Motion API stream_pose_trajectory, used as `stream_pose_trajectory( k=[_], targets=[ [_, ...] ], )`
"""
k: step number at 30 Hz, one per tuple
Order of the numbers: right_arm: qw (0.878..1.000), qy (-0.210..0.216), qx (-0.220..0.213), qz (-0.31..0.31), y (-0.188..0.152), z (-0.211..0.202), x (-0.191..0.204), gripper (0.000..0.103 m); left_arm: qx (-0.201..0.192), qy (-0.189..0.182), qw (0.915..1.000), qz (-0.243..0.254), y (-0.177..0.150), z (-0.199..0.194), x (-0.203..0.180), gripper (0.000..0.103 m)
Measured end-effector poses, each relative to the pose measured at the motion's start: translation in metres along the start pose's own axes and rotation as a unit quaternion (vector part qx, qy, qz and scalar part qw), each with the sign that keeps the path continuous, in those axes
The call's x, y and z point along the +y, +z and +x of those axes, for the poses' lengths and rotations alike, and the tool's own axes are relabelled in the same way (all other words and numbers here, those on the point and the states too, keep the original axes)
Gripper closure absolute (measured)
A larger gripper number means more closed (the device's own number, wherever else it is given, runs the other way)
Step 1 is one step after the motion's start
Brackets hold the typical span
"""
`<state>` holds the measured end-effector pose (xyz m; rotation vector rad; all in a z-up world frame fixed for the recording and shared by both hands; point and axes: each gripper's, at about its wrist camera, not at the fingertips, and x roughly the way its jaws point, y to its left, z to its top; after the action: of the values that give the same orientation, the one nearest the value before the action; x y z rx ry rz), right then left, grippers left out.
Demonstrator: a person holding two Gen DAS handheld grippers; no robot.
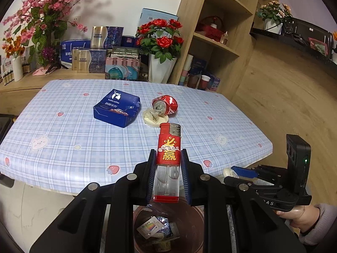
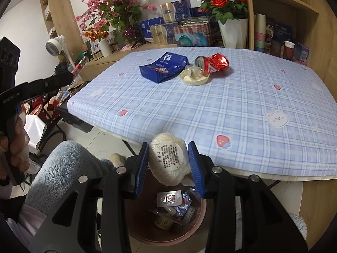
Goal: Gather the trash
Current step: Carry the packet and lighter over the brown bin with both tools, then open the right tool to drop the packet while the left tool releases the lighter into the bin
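Observation:
My left gripper (image 1: pixel 167 157) is shut on a red lighter (image 1: pixel 168 160) and holds it upright over a brown trash bin (image 1: pixel 195 227) below the table's front edge. My right gripper (image 2: pixel 168 149) is shut on a white wrapped bun with a round label (image 2: pixel 168 158), held over the same bin (image 2: pixel 198 227). The bin holds several wrappers. On the checked tablecloth lie a blue coffee box (image 1: pixel 117 109) (image 2: pixel 163 67), a crushed red can (image 1: pixel 165 105) (image 2: pixel 212 63) and a cream lid (image 1: pixel 154 117) (image 2: pixel 194 77).
The table (image 1: pixel 63 147) carries a blue plaid cloth. Behind it a low shelf holds boxes, flower vases and red roses (image 1: pixel 161 38). A wooden shelving unit (image 1: pixel 221 31) stands at the right. The right gripper shows in the left view (image 1: pixel 242 171).

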<state>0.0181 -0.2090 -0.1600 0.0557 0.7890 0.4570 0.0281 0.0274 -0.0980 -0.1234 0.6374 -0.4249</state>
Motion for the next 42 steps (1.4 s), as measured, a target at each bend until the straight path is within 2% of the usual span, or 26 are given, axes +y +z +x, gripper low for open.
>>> stream_pose_trajectory(
  k=[13, 16, 18, 20, 23, 29, 42],
  targets=[
    [0.999, -0.001, 0.036, -0.008, -0.010, 0.013, 0.015, 0.061, 0.001, -0.001, 1.0000, -0.005, -0.008, -0.009, 0.003, 0.080],
    [1.000, -0.005, 0.029, -0.002, -0.009, 0.010, 0.013, 0.045, 0.002, -0.002, 1.0000, -0.003, -0.009, -0.009, 0.001, 0.080],
    [1.000, -0.010, 0.019, 0.001, -0.006, 0.007, 0.010, 0.039, 0.004, -0.003, 1.0000, -0.002, -0.009, -0.009, 0.001, 0.080],
    [1.000, -0.022, 0.008, 0.001, -0.003, 0.002, 0.008, 0.026, 0.005, -0.004, 1.0000, -0.002, -0.009, -0.008, 0.000, 0.080],
    [0.999, -0.038, -0.016, 0.009, 0.004, -0.008, 0.000, 0.015, 0.008, -0.008, 0.9999, -0.001, -0.009, -0.006, -0.002, 0.080],
    [0.996, -0.070, -0.048, 0.028, 0.013, -0.023, -0.017, 0.011, 0.010, -0.015, 0.9998, 0.002, -0.009, -0.005, -0.006, 0.080],
    [0.991, -0.100, -0.086, 0.027, 0.027, -0.045, -0.028, 0.006, 0.023, -0.024, 0.9994, 0.006, -0.013, -0.003, -0.013, 0.080]
  ],
)
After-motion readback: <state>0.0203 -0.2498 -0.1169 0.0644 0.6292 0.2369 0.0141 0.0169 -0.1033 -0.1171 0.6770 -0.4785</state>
